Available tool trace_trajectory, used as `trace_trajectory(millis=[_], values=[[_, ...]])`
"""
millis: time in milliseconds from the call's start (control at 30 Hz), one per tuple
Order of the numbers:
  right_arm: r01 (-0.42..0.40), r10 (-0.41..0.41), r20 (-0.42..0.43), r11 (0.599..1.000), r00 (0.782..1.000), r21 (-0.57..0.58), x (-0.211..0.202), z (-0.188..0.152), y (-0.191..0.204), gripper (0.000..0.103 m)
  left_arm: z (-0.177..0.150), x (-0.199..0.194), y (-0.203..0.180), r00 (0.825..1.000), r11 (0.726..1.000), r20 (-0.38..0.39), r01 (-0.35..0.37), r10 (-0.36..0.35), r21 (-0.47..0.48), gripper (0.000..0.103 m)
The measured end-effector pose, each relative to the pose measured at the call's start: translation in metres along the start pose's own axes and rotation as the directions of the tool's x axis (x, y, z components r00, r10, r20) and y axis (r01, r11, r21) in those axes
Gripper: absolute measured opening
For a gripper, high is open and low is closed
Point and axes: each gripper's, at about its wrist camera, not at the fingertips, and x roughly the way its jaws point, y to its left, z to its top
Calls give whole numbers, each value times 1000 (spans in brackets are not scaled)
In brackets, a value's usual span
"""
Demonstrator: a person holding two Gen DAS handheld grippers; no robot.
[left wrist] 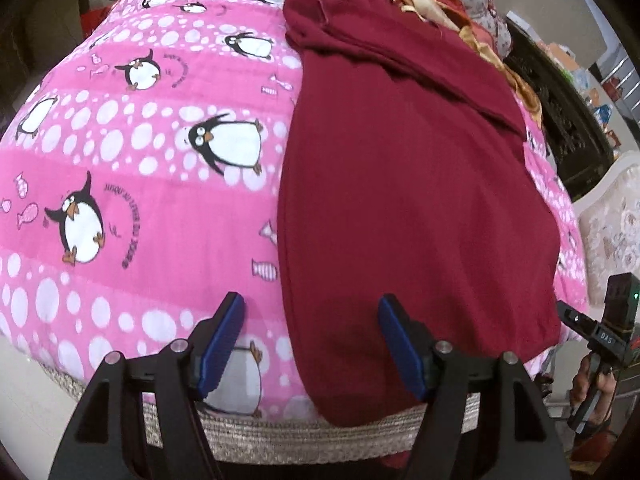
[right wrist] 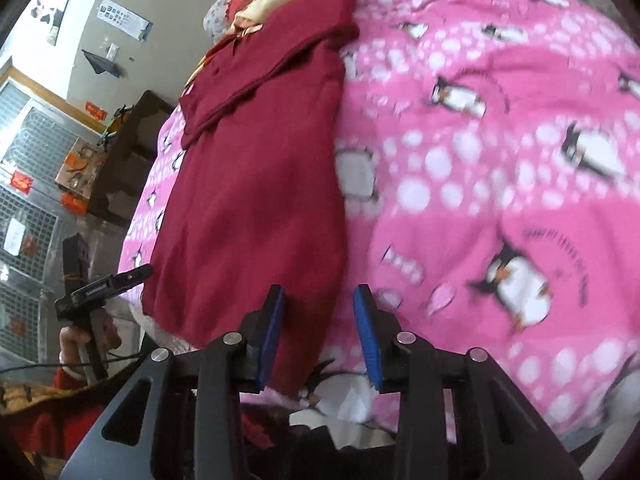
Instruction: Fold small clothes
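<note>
Mid-fold on the maroon garment lying lengthwise on the pink penguin blanket, left gripper fingers wide and empty astride its near edge, right gripper fingers narrower, also empty, next needing a pinch on the near hem to carry it up toward the collar

Soft, even daylight; both fisheye views bend strongly with dark corners, and the right wrist view shows motion blur.

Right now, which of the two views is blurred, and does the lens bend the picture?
The right wrist view is smeared by motion, most on the pink penguin blanket; the left wrist view is sharp, with clear penguins and a crisp maroon garment. Both views bulge like a fisheye, with dark corners.
</note>
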Motion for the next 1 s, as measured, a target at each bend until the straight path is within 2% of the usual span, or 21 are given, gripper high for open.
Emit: trace_trajectory(millis=[200,467,1000], values=[[-47,47,8,999,999,5,4,-2,7,53,-5,1,-3,1000,1000,-15,4,-4,-8,74],[-48,48,3,999,999,4,10,-2,6,53,-4,6,-9,1000,1000,-10,-11,11,15,83],[-36,34,-34,999,999,-38,15,3,8,53,-2,20,-28,999,996,-9,-46,47,75,91]])
